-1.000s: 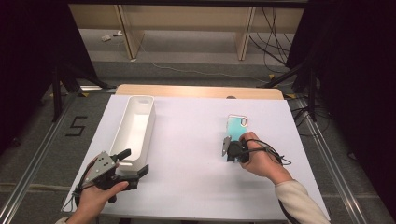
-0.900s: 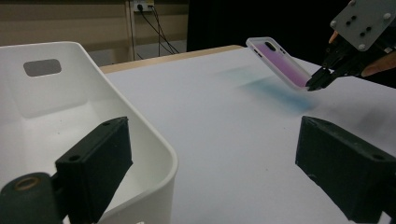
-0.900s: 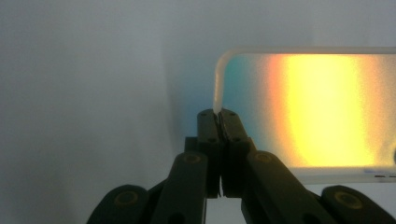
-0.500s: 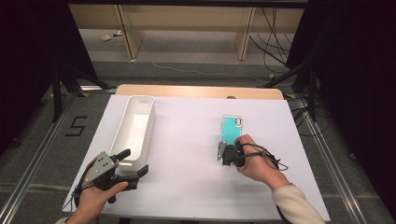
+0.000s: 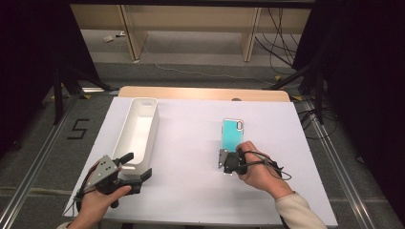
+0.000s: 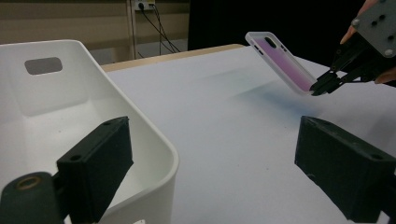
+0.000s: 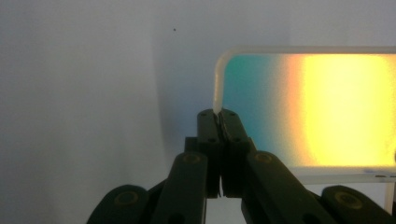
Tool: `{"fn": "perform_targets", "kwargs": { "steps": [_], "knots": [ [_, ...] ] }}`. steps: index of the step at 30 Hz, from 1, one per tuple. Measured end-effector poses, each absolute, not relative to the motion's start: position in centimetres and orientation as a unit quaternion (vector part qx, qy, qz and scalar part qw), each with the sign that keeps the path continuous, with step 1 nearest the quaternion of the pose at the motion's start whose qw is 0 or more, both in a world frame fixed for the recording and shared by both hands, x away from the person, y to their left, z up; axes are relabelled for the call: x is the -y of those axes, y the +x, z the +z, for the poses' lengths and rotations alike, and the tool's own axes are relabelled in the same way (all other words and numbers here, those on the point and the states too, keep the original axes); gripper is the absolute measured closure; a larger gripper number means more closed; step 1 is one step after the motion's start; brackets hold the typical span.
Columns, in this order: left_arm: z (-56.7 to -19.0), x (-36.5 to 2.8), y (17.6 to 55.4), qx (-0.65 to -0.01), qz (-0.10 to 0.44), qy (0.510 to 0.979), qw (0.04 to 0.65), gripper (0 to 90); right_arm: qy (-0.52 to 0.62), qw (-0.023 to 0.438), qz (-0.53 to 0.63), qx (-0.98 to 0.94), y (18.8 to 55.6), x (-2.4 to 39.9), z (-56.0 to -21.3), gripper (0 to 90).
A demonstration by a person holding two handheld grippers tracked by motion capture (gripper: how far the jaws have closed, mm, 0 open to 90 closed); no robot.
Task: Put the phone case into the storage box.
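Nearest the person, at 7 o'clock on the counter (image 5: 191,191), the left claw (image 5: 138,171) is held low above the white surface. Its jaws stand wide apart with nothing between them. In the left gripper view one jaw hangs over the near end wall of the white bin (image 6: 140,135) and the other sits over bare counter.

At about 5 o'clock, the right claw (image 5: 228,164) is closed on the near edge of the phone case (image 5: 233,133). The right gripper view shows both jaws pressed together on the thin clear rim at a corner of the phone case (image 7: 303,116). In the left gripper view the phone case (image 6: 280,60) is tilted, its far end raised off the counter, with the right claw (image 6: 322,86) pinching its lower end. The inner face appears teal in the high view; the camera cut-out lies at the far end.

The white bin (image 5: 138,129) is long and narrow and runs from the left claw toward 11 o'clock, well apart from the phone case. A handle slot is cut in its far end wall.
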State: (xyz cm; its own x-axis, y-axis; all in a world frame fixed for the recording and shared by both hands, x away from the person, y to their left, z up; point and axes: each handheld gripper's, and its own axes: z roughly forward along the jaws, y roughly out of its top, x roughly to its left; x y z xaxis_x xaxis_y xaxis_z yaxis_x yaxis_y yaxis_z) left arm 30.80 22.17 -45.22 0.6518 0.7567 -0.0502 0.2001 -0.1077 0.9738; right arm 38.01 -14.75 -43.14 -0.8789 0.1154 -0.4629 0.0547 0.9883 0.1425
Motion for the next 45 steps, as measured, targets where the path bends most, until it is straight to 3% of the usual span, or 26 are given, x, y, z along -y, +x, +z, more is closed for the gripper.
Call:
{"fn": "perform_targets", "kwargs": {
  "steps": [25, 45],
  "knots": [
    [-45.1, -22.1, 30.7, -0.344, 0.237, 0.701, 0.578, 12.0, 0.035, 0.250, 0.071, -0.965, 37.5, 13.4, -42.9, 89.4],
    [-43.2, -19.6, 32.7, -0.365, 0.217, 0.699, 0.575, 15.2, 0.004, 0.260, 0.065, -0.963, 37.6, 12.1, -42.5, 89.4]
  ]
}}
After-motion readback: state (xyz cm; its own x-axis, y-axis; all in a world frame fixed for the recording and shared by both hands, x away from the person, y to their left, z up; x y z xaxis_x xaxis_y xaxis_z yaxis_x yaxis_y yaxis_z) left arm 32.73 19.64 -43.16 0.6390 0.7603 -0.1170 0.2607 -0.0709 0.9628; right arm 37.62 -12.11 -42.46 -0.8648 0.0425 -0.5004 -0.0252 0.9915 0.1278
